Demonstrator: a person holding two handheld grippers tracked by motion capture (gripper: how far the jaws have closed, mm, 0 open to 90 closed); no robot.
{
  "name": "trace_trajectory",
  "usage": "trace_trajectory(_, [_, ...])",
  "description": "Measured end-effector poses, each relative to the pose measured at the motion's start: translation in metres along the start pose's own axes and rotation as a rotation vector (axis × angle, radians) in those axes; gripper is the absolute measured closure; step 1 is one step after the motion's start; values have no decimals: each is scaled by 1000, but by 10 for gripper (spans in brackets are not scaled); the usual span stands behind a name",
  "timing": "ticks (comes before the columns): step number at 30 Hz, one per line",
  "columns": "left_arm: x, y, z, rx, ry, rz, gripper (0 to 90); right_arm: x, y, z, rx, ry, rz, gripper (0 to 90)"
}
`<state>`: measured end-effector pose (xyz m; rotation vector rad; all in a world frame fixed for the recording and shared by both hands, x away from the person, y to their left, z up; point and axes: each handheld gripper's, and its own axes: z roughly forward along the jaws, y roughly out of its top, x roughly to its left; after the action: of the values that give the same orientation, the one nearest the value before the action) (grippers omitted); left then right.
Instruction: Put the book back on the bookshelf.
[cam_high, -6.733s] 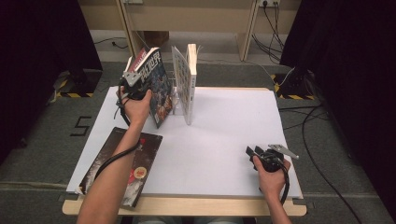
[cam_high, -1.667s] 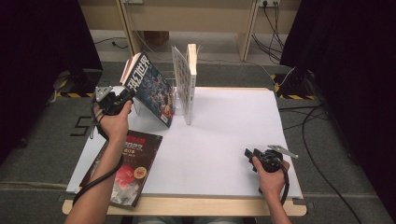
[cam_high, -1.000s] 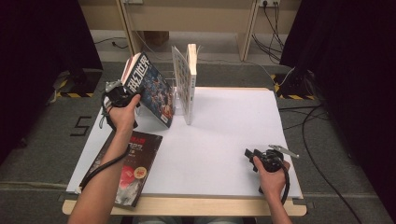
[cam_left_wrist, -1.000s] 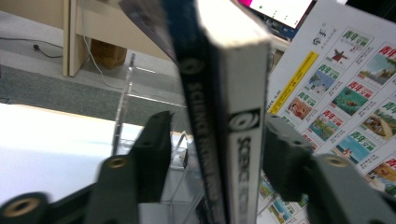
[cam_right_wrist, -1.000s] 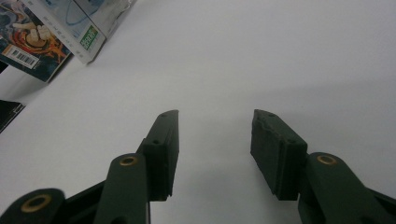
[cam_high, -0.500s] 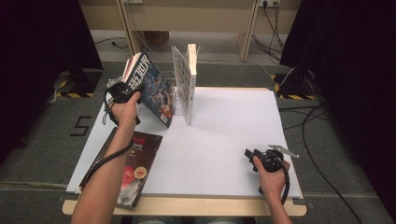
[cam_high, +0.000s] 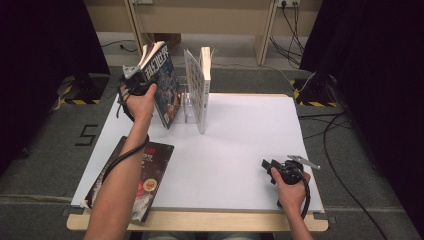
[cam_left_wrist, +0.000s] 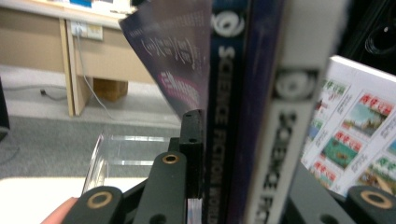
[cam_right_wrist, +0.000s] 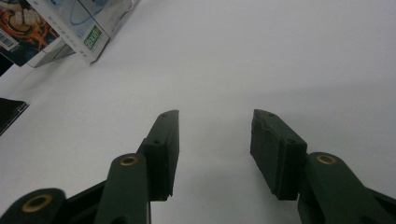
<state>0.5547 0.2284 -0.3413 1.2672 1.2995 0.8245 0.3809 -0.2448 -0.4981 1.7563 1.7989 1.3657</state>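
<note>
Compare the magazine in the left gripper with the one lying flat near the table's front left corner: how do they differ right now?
The held magazine stands tilted beside the clear stand, clamped in the left gripper; the flat magazine lies cover-up on the table, nothing gripping it. The held one's cover is bluish, the flat one's dark with red. Both are glossy, illustrated magazines.

In the left gripper view, the thick dark-spined paperback books (cam_left_wrist: 243, 116) run blurred past the top and bottom edges, hiding the left hand-held gripper's (cam_left_wrist: 243, 186) right-side jaw. In the high view, the flat dark-covered magazine's (cam_high: 150, 170) left part lies under the forearm.
</note>
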Motion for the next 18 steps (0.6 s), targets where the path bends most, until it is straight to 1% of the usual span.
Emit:
trace_trajectory(2, [-4, -5, 2, -22, 6, 39, 758, 0, 0, 0, 0, 1, 0, 531])
trace_trajectory(4, [-6, -13, 3, -25, 6, 68, 758, 0, 0, 0, 0, 2, -2, 532])
trace_trajectory(5, [-5, -17, 4, -22, 7, 75, 757, 0, 0, 0, 1, 2, 1, 532])
trace_trajectory(6, [-4, -24, 3, -46, 9, 77, 756, 0, 0, 0, 1, 3, 4, 532])
trace_trajectory(8, [-3, -28, 0, -61, 10, 83, 755, 1, 0, 0, -1, 2, -3, 534])
trace_trajectory(9, [-2, -31, -1, -64, -8, 110, 754, 1, 0, 0, -3, 1, -9, 534])
trace_trajectory(11, [0, -33, -2, -61, -10, 130, 748, 1, 0, 0, -1, 0, -14, 534])
trace_trajectory(12, [2, -34, -4, -58, -18, 141, 742, 1, 0, 0, 1, -1, -14, 535])
trace_trajectory(13, [4, -35, -5, -56, -26, 140, 735, 1, 0, 0, -3, 1, -18, 535])
trace_trajectory(14, [7, -36, -7, -50, -34, 147, 730, 1, 0, 0, -3, -2, -14, 535])
trace_trajectory(15, [9, -36, -8, -47, -41, 145, 721, 1, 0, 0, -2, -1, -1, 534])
trace_trajectory(16, [12, -37, -9, -42, -53, 131, 716, 0, 0, 0, -3, 0, -3, 534])
trace_trajectory(18, [17, -36, -11, -31, -52, 125, 697, 0, 0, 0, -4, -1, -5, 535])
